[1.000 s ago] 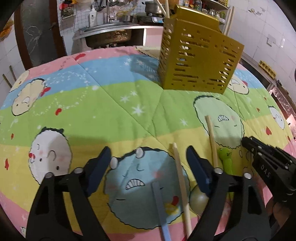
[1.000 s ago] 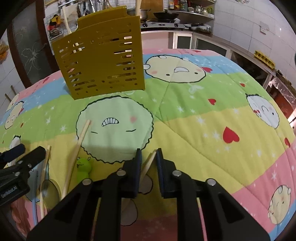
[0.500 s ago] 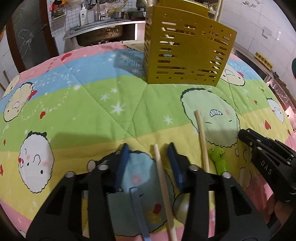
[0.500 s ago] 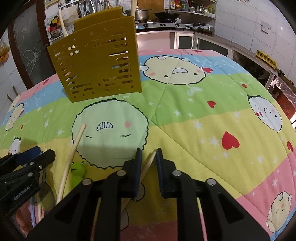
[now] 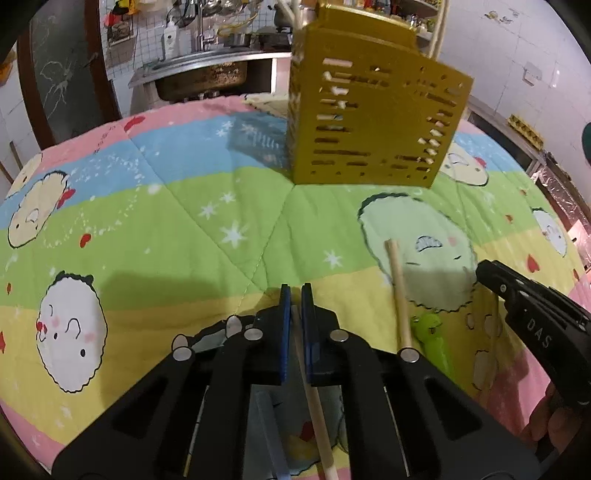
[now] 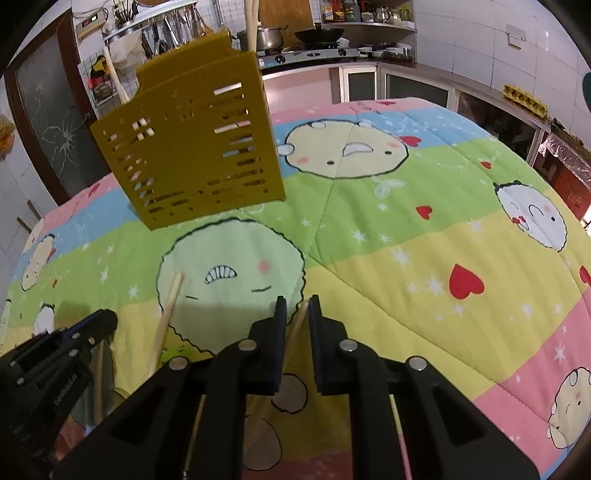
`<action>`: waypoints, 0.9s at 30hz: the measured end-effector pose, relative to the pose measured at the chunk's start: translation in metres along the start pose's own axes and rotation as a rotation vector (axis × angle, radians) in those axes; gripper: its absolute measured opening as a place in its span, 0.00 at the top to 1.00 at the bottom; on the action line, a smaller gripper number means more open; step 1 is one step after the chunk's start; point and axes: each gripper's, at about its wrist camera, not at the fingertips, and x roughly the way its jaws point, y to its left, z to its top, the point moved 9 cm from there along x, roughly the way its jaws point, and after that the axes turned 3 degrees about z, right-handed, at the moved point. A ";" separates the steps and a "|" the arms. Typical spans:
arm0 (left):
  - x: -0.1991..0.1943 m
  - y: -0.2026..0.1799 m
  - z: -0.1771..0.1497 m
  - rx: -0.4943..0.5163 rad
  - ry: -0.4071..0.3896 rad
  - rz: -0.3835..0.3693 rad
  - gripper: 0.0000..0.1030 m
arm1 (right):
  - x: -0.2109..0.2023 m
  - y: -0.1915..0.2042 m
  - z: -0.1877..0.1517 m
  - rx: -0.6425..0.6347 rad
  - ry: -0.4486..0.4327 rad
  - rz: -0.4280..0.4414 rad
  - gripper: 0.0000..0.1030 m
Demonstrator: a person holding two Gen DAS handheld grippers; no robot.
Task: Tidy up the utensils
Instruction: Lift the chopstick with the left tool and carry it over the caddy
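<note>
Two grippers clenched chopsticks near the quilt's near edge: left gripper, jaws just closed, and right gripper. Open quilt lay toward the far holder.

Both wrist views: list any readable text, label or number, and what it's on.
"DAS" on the side of the right gripper, seen in the left wrist view.
Small pale lettering on the body of the left gripper, seen in the right wrist view: too blurred to read.
Bottle labels on the kitchen shelf: too small to read.
Yellow utensil holder: no text.
</note>
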 end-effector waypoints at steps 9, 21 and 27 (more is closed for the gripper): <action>-0.047 -0.011 0.031 0.012 -0.136 -0.031 0.97 | -0.030 0.000 0.027 0.001 -0.084 0.015 0.90; -0.116 -0.011 0.075 -0.008 -0.325 -0.071 0.97 | -0.075 -0.003 0.065 -0.021 -0.218 0.011 0.92; -0.137 0.000 0.093 -0.030 -0.399 -0.063 0.97 | -0.097 0.003 0.080 -0.050 -0.296 0.000 0.94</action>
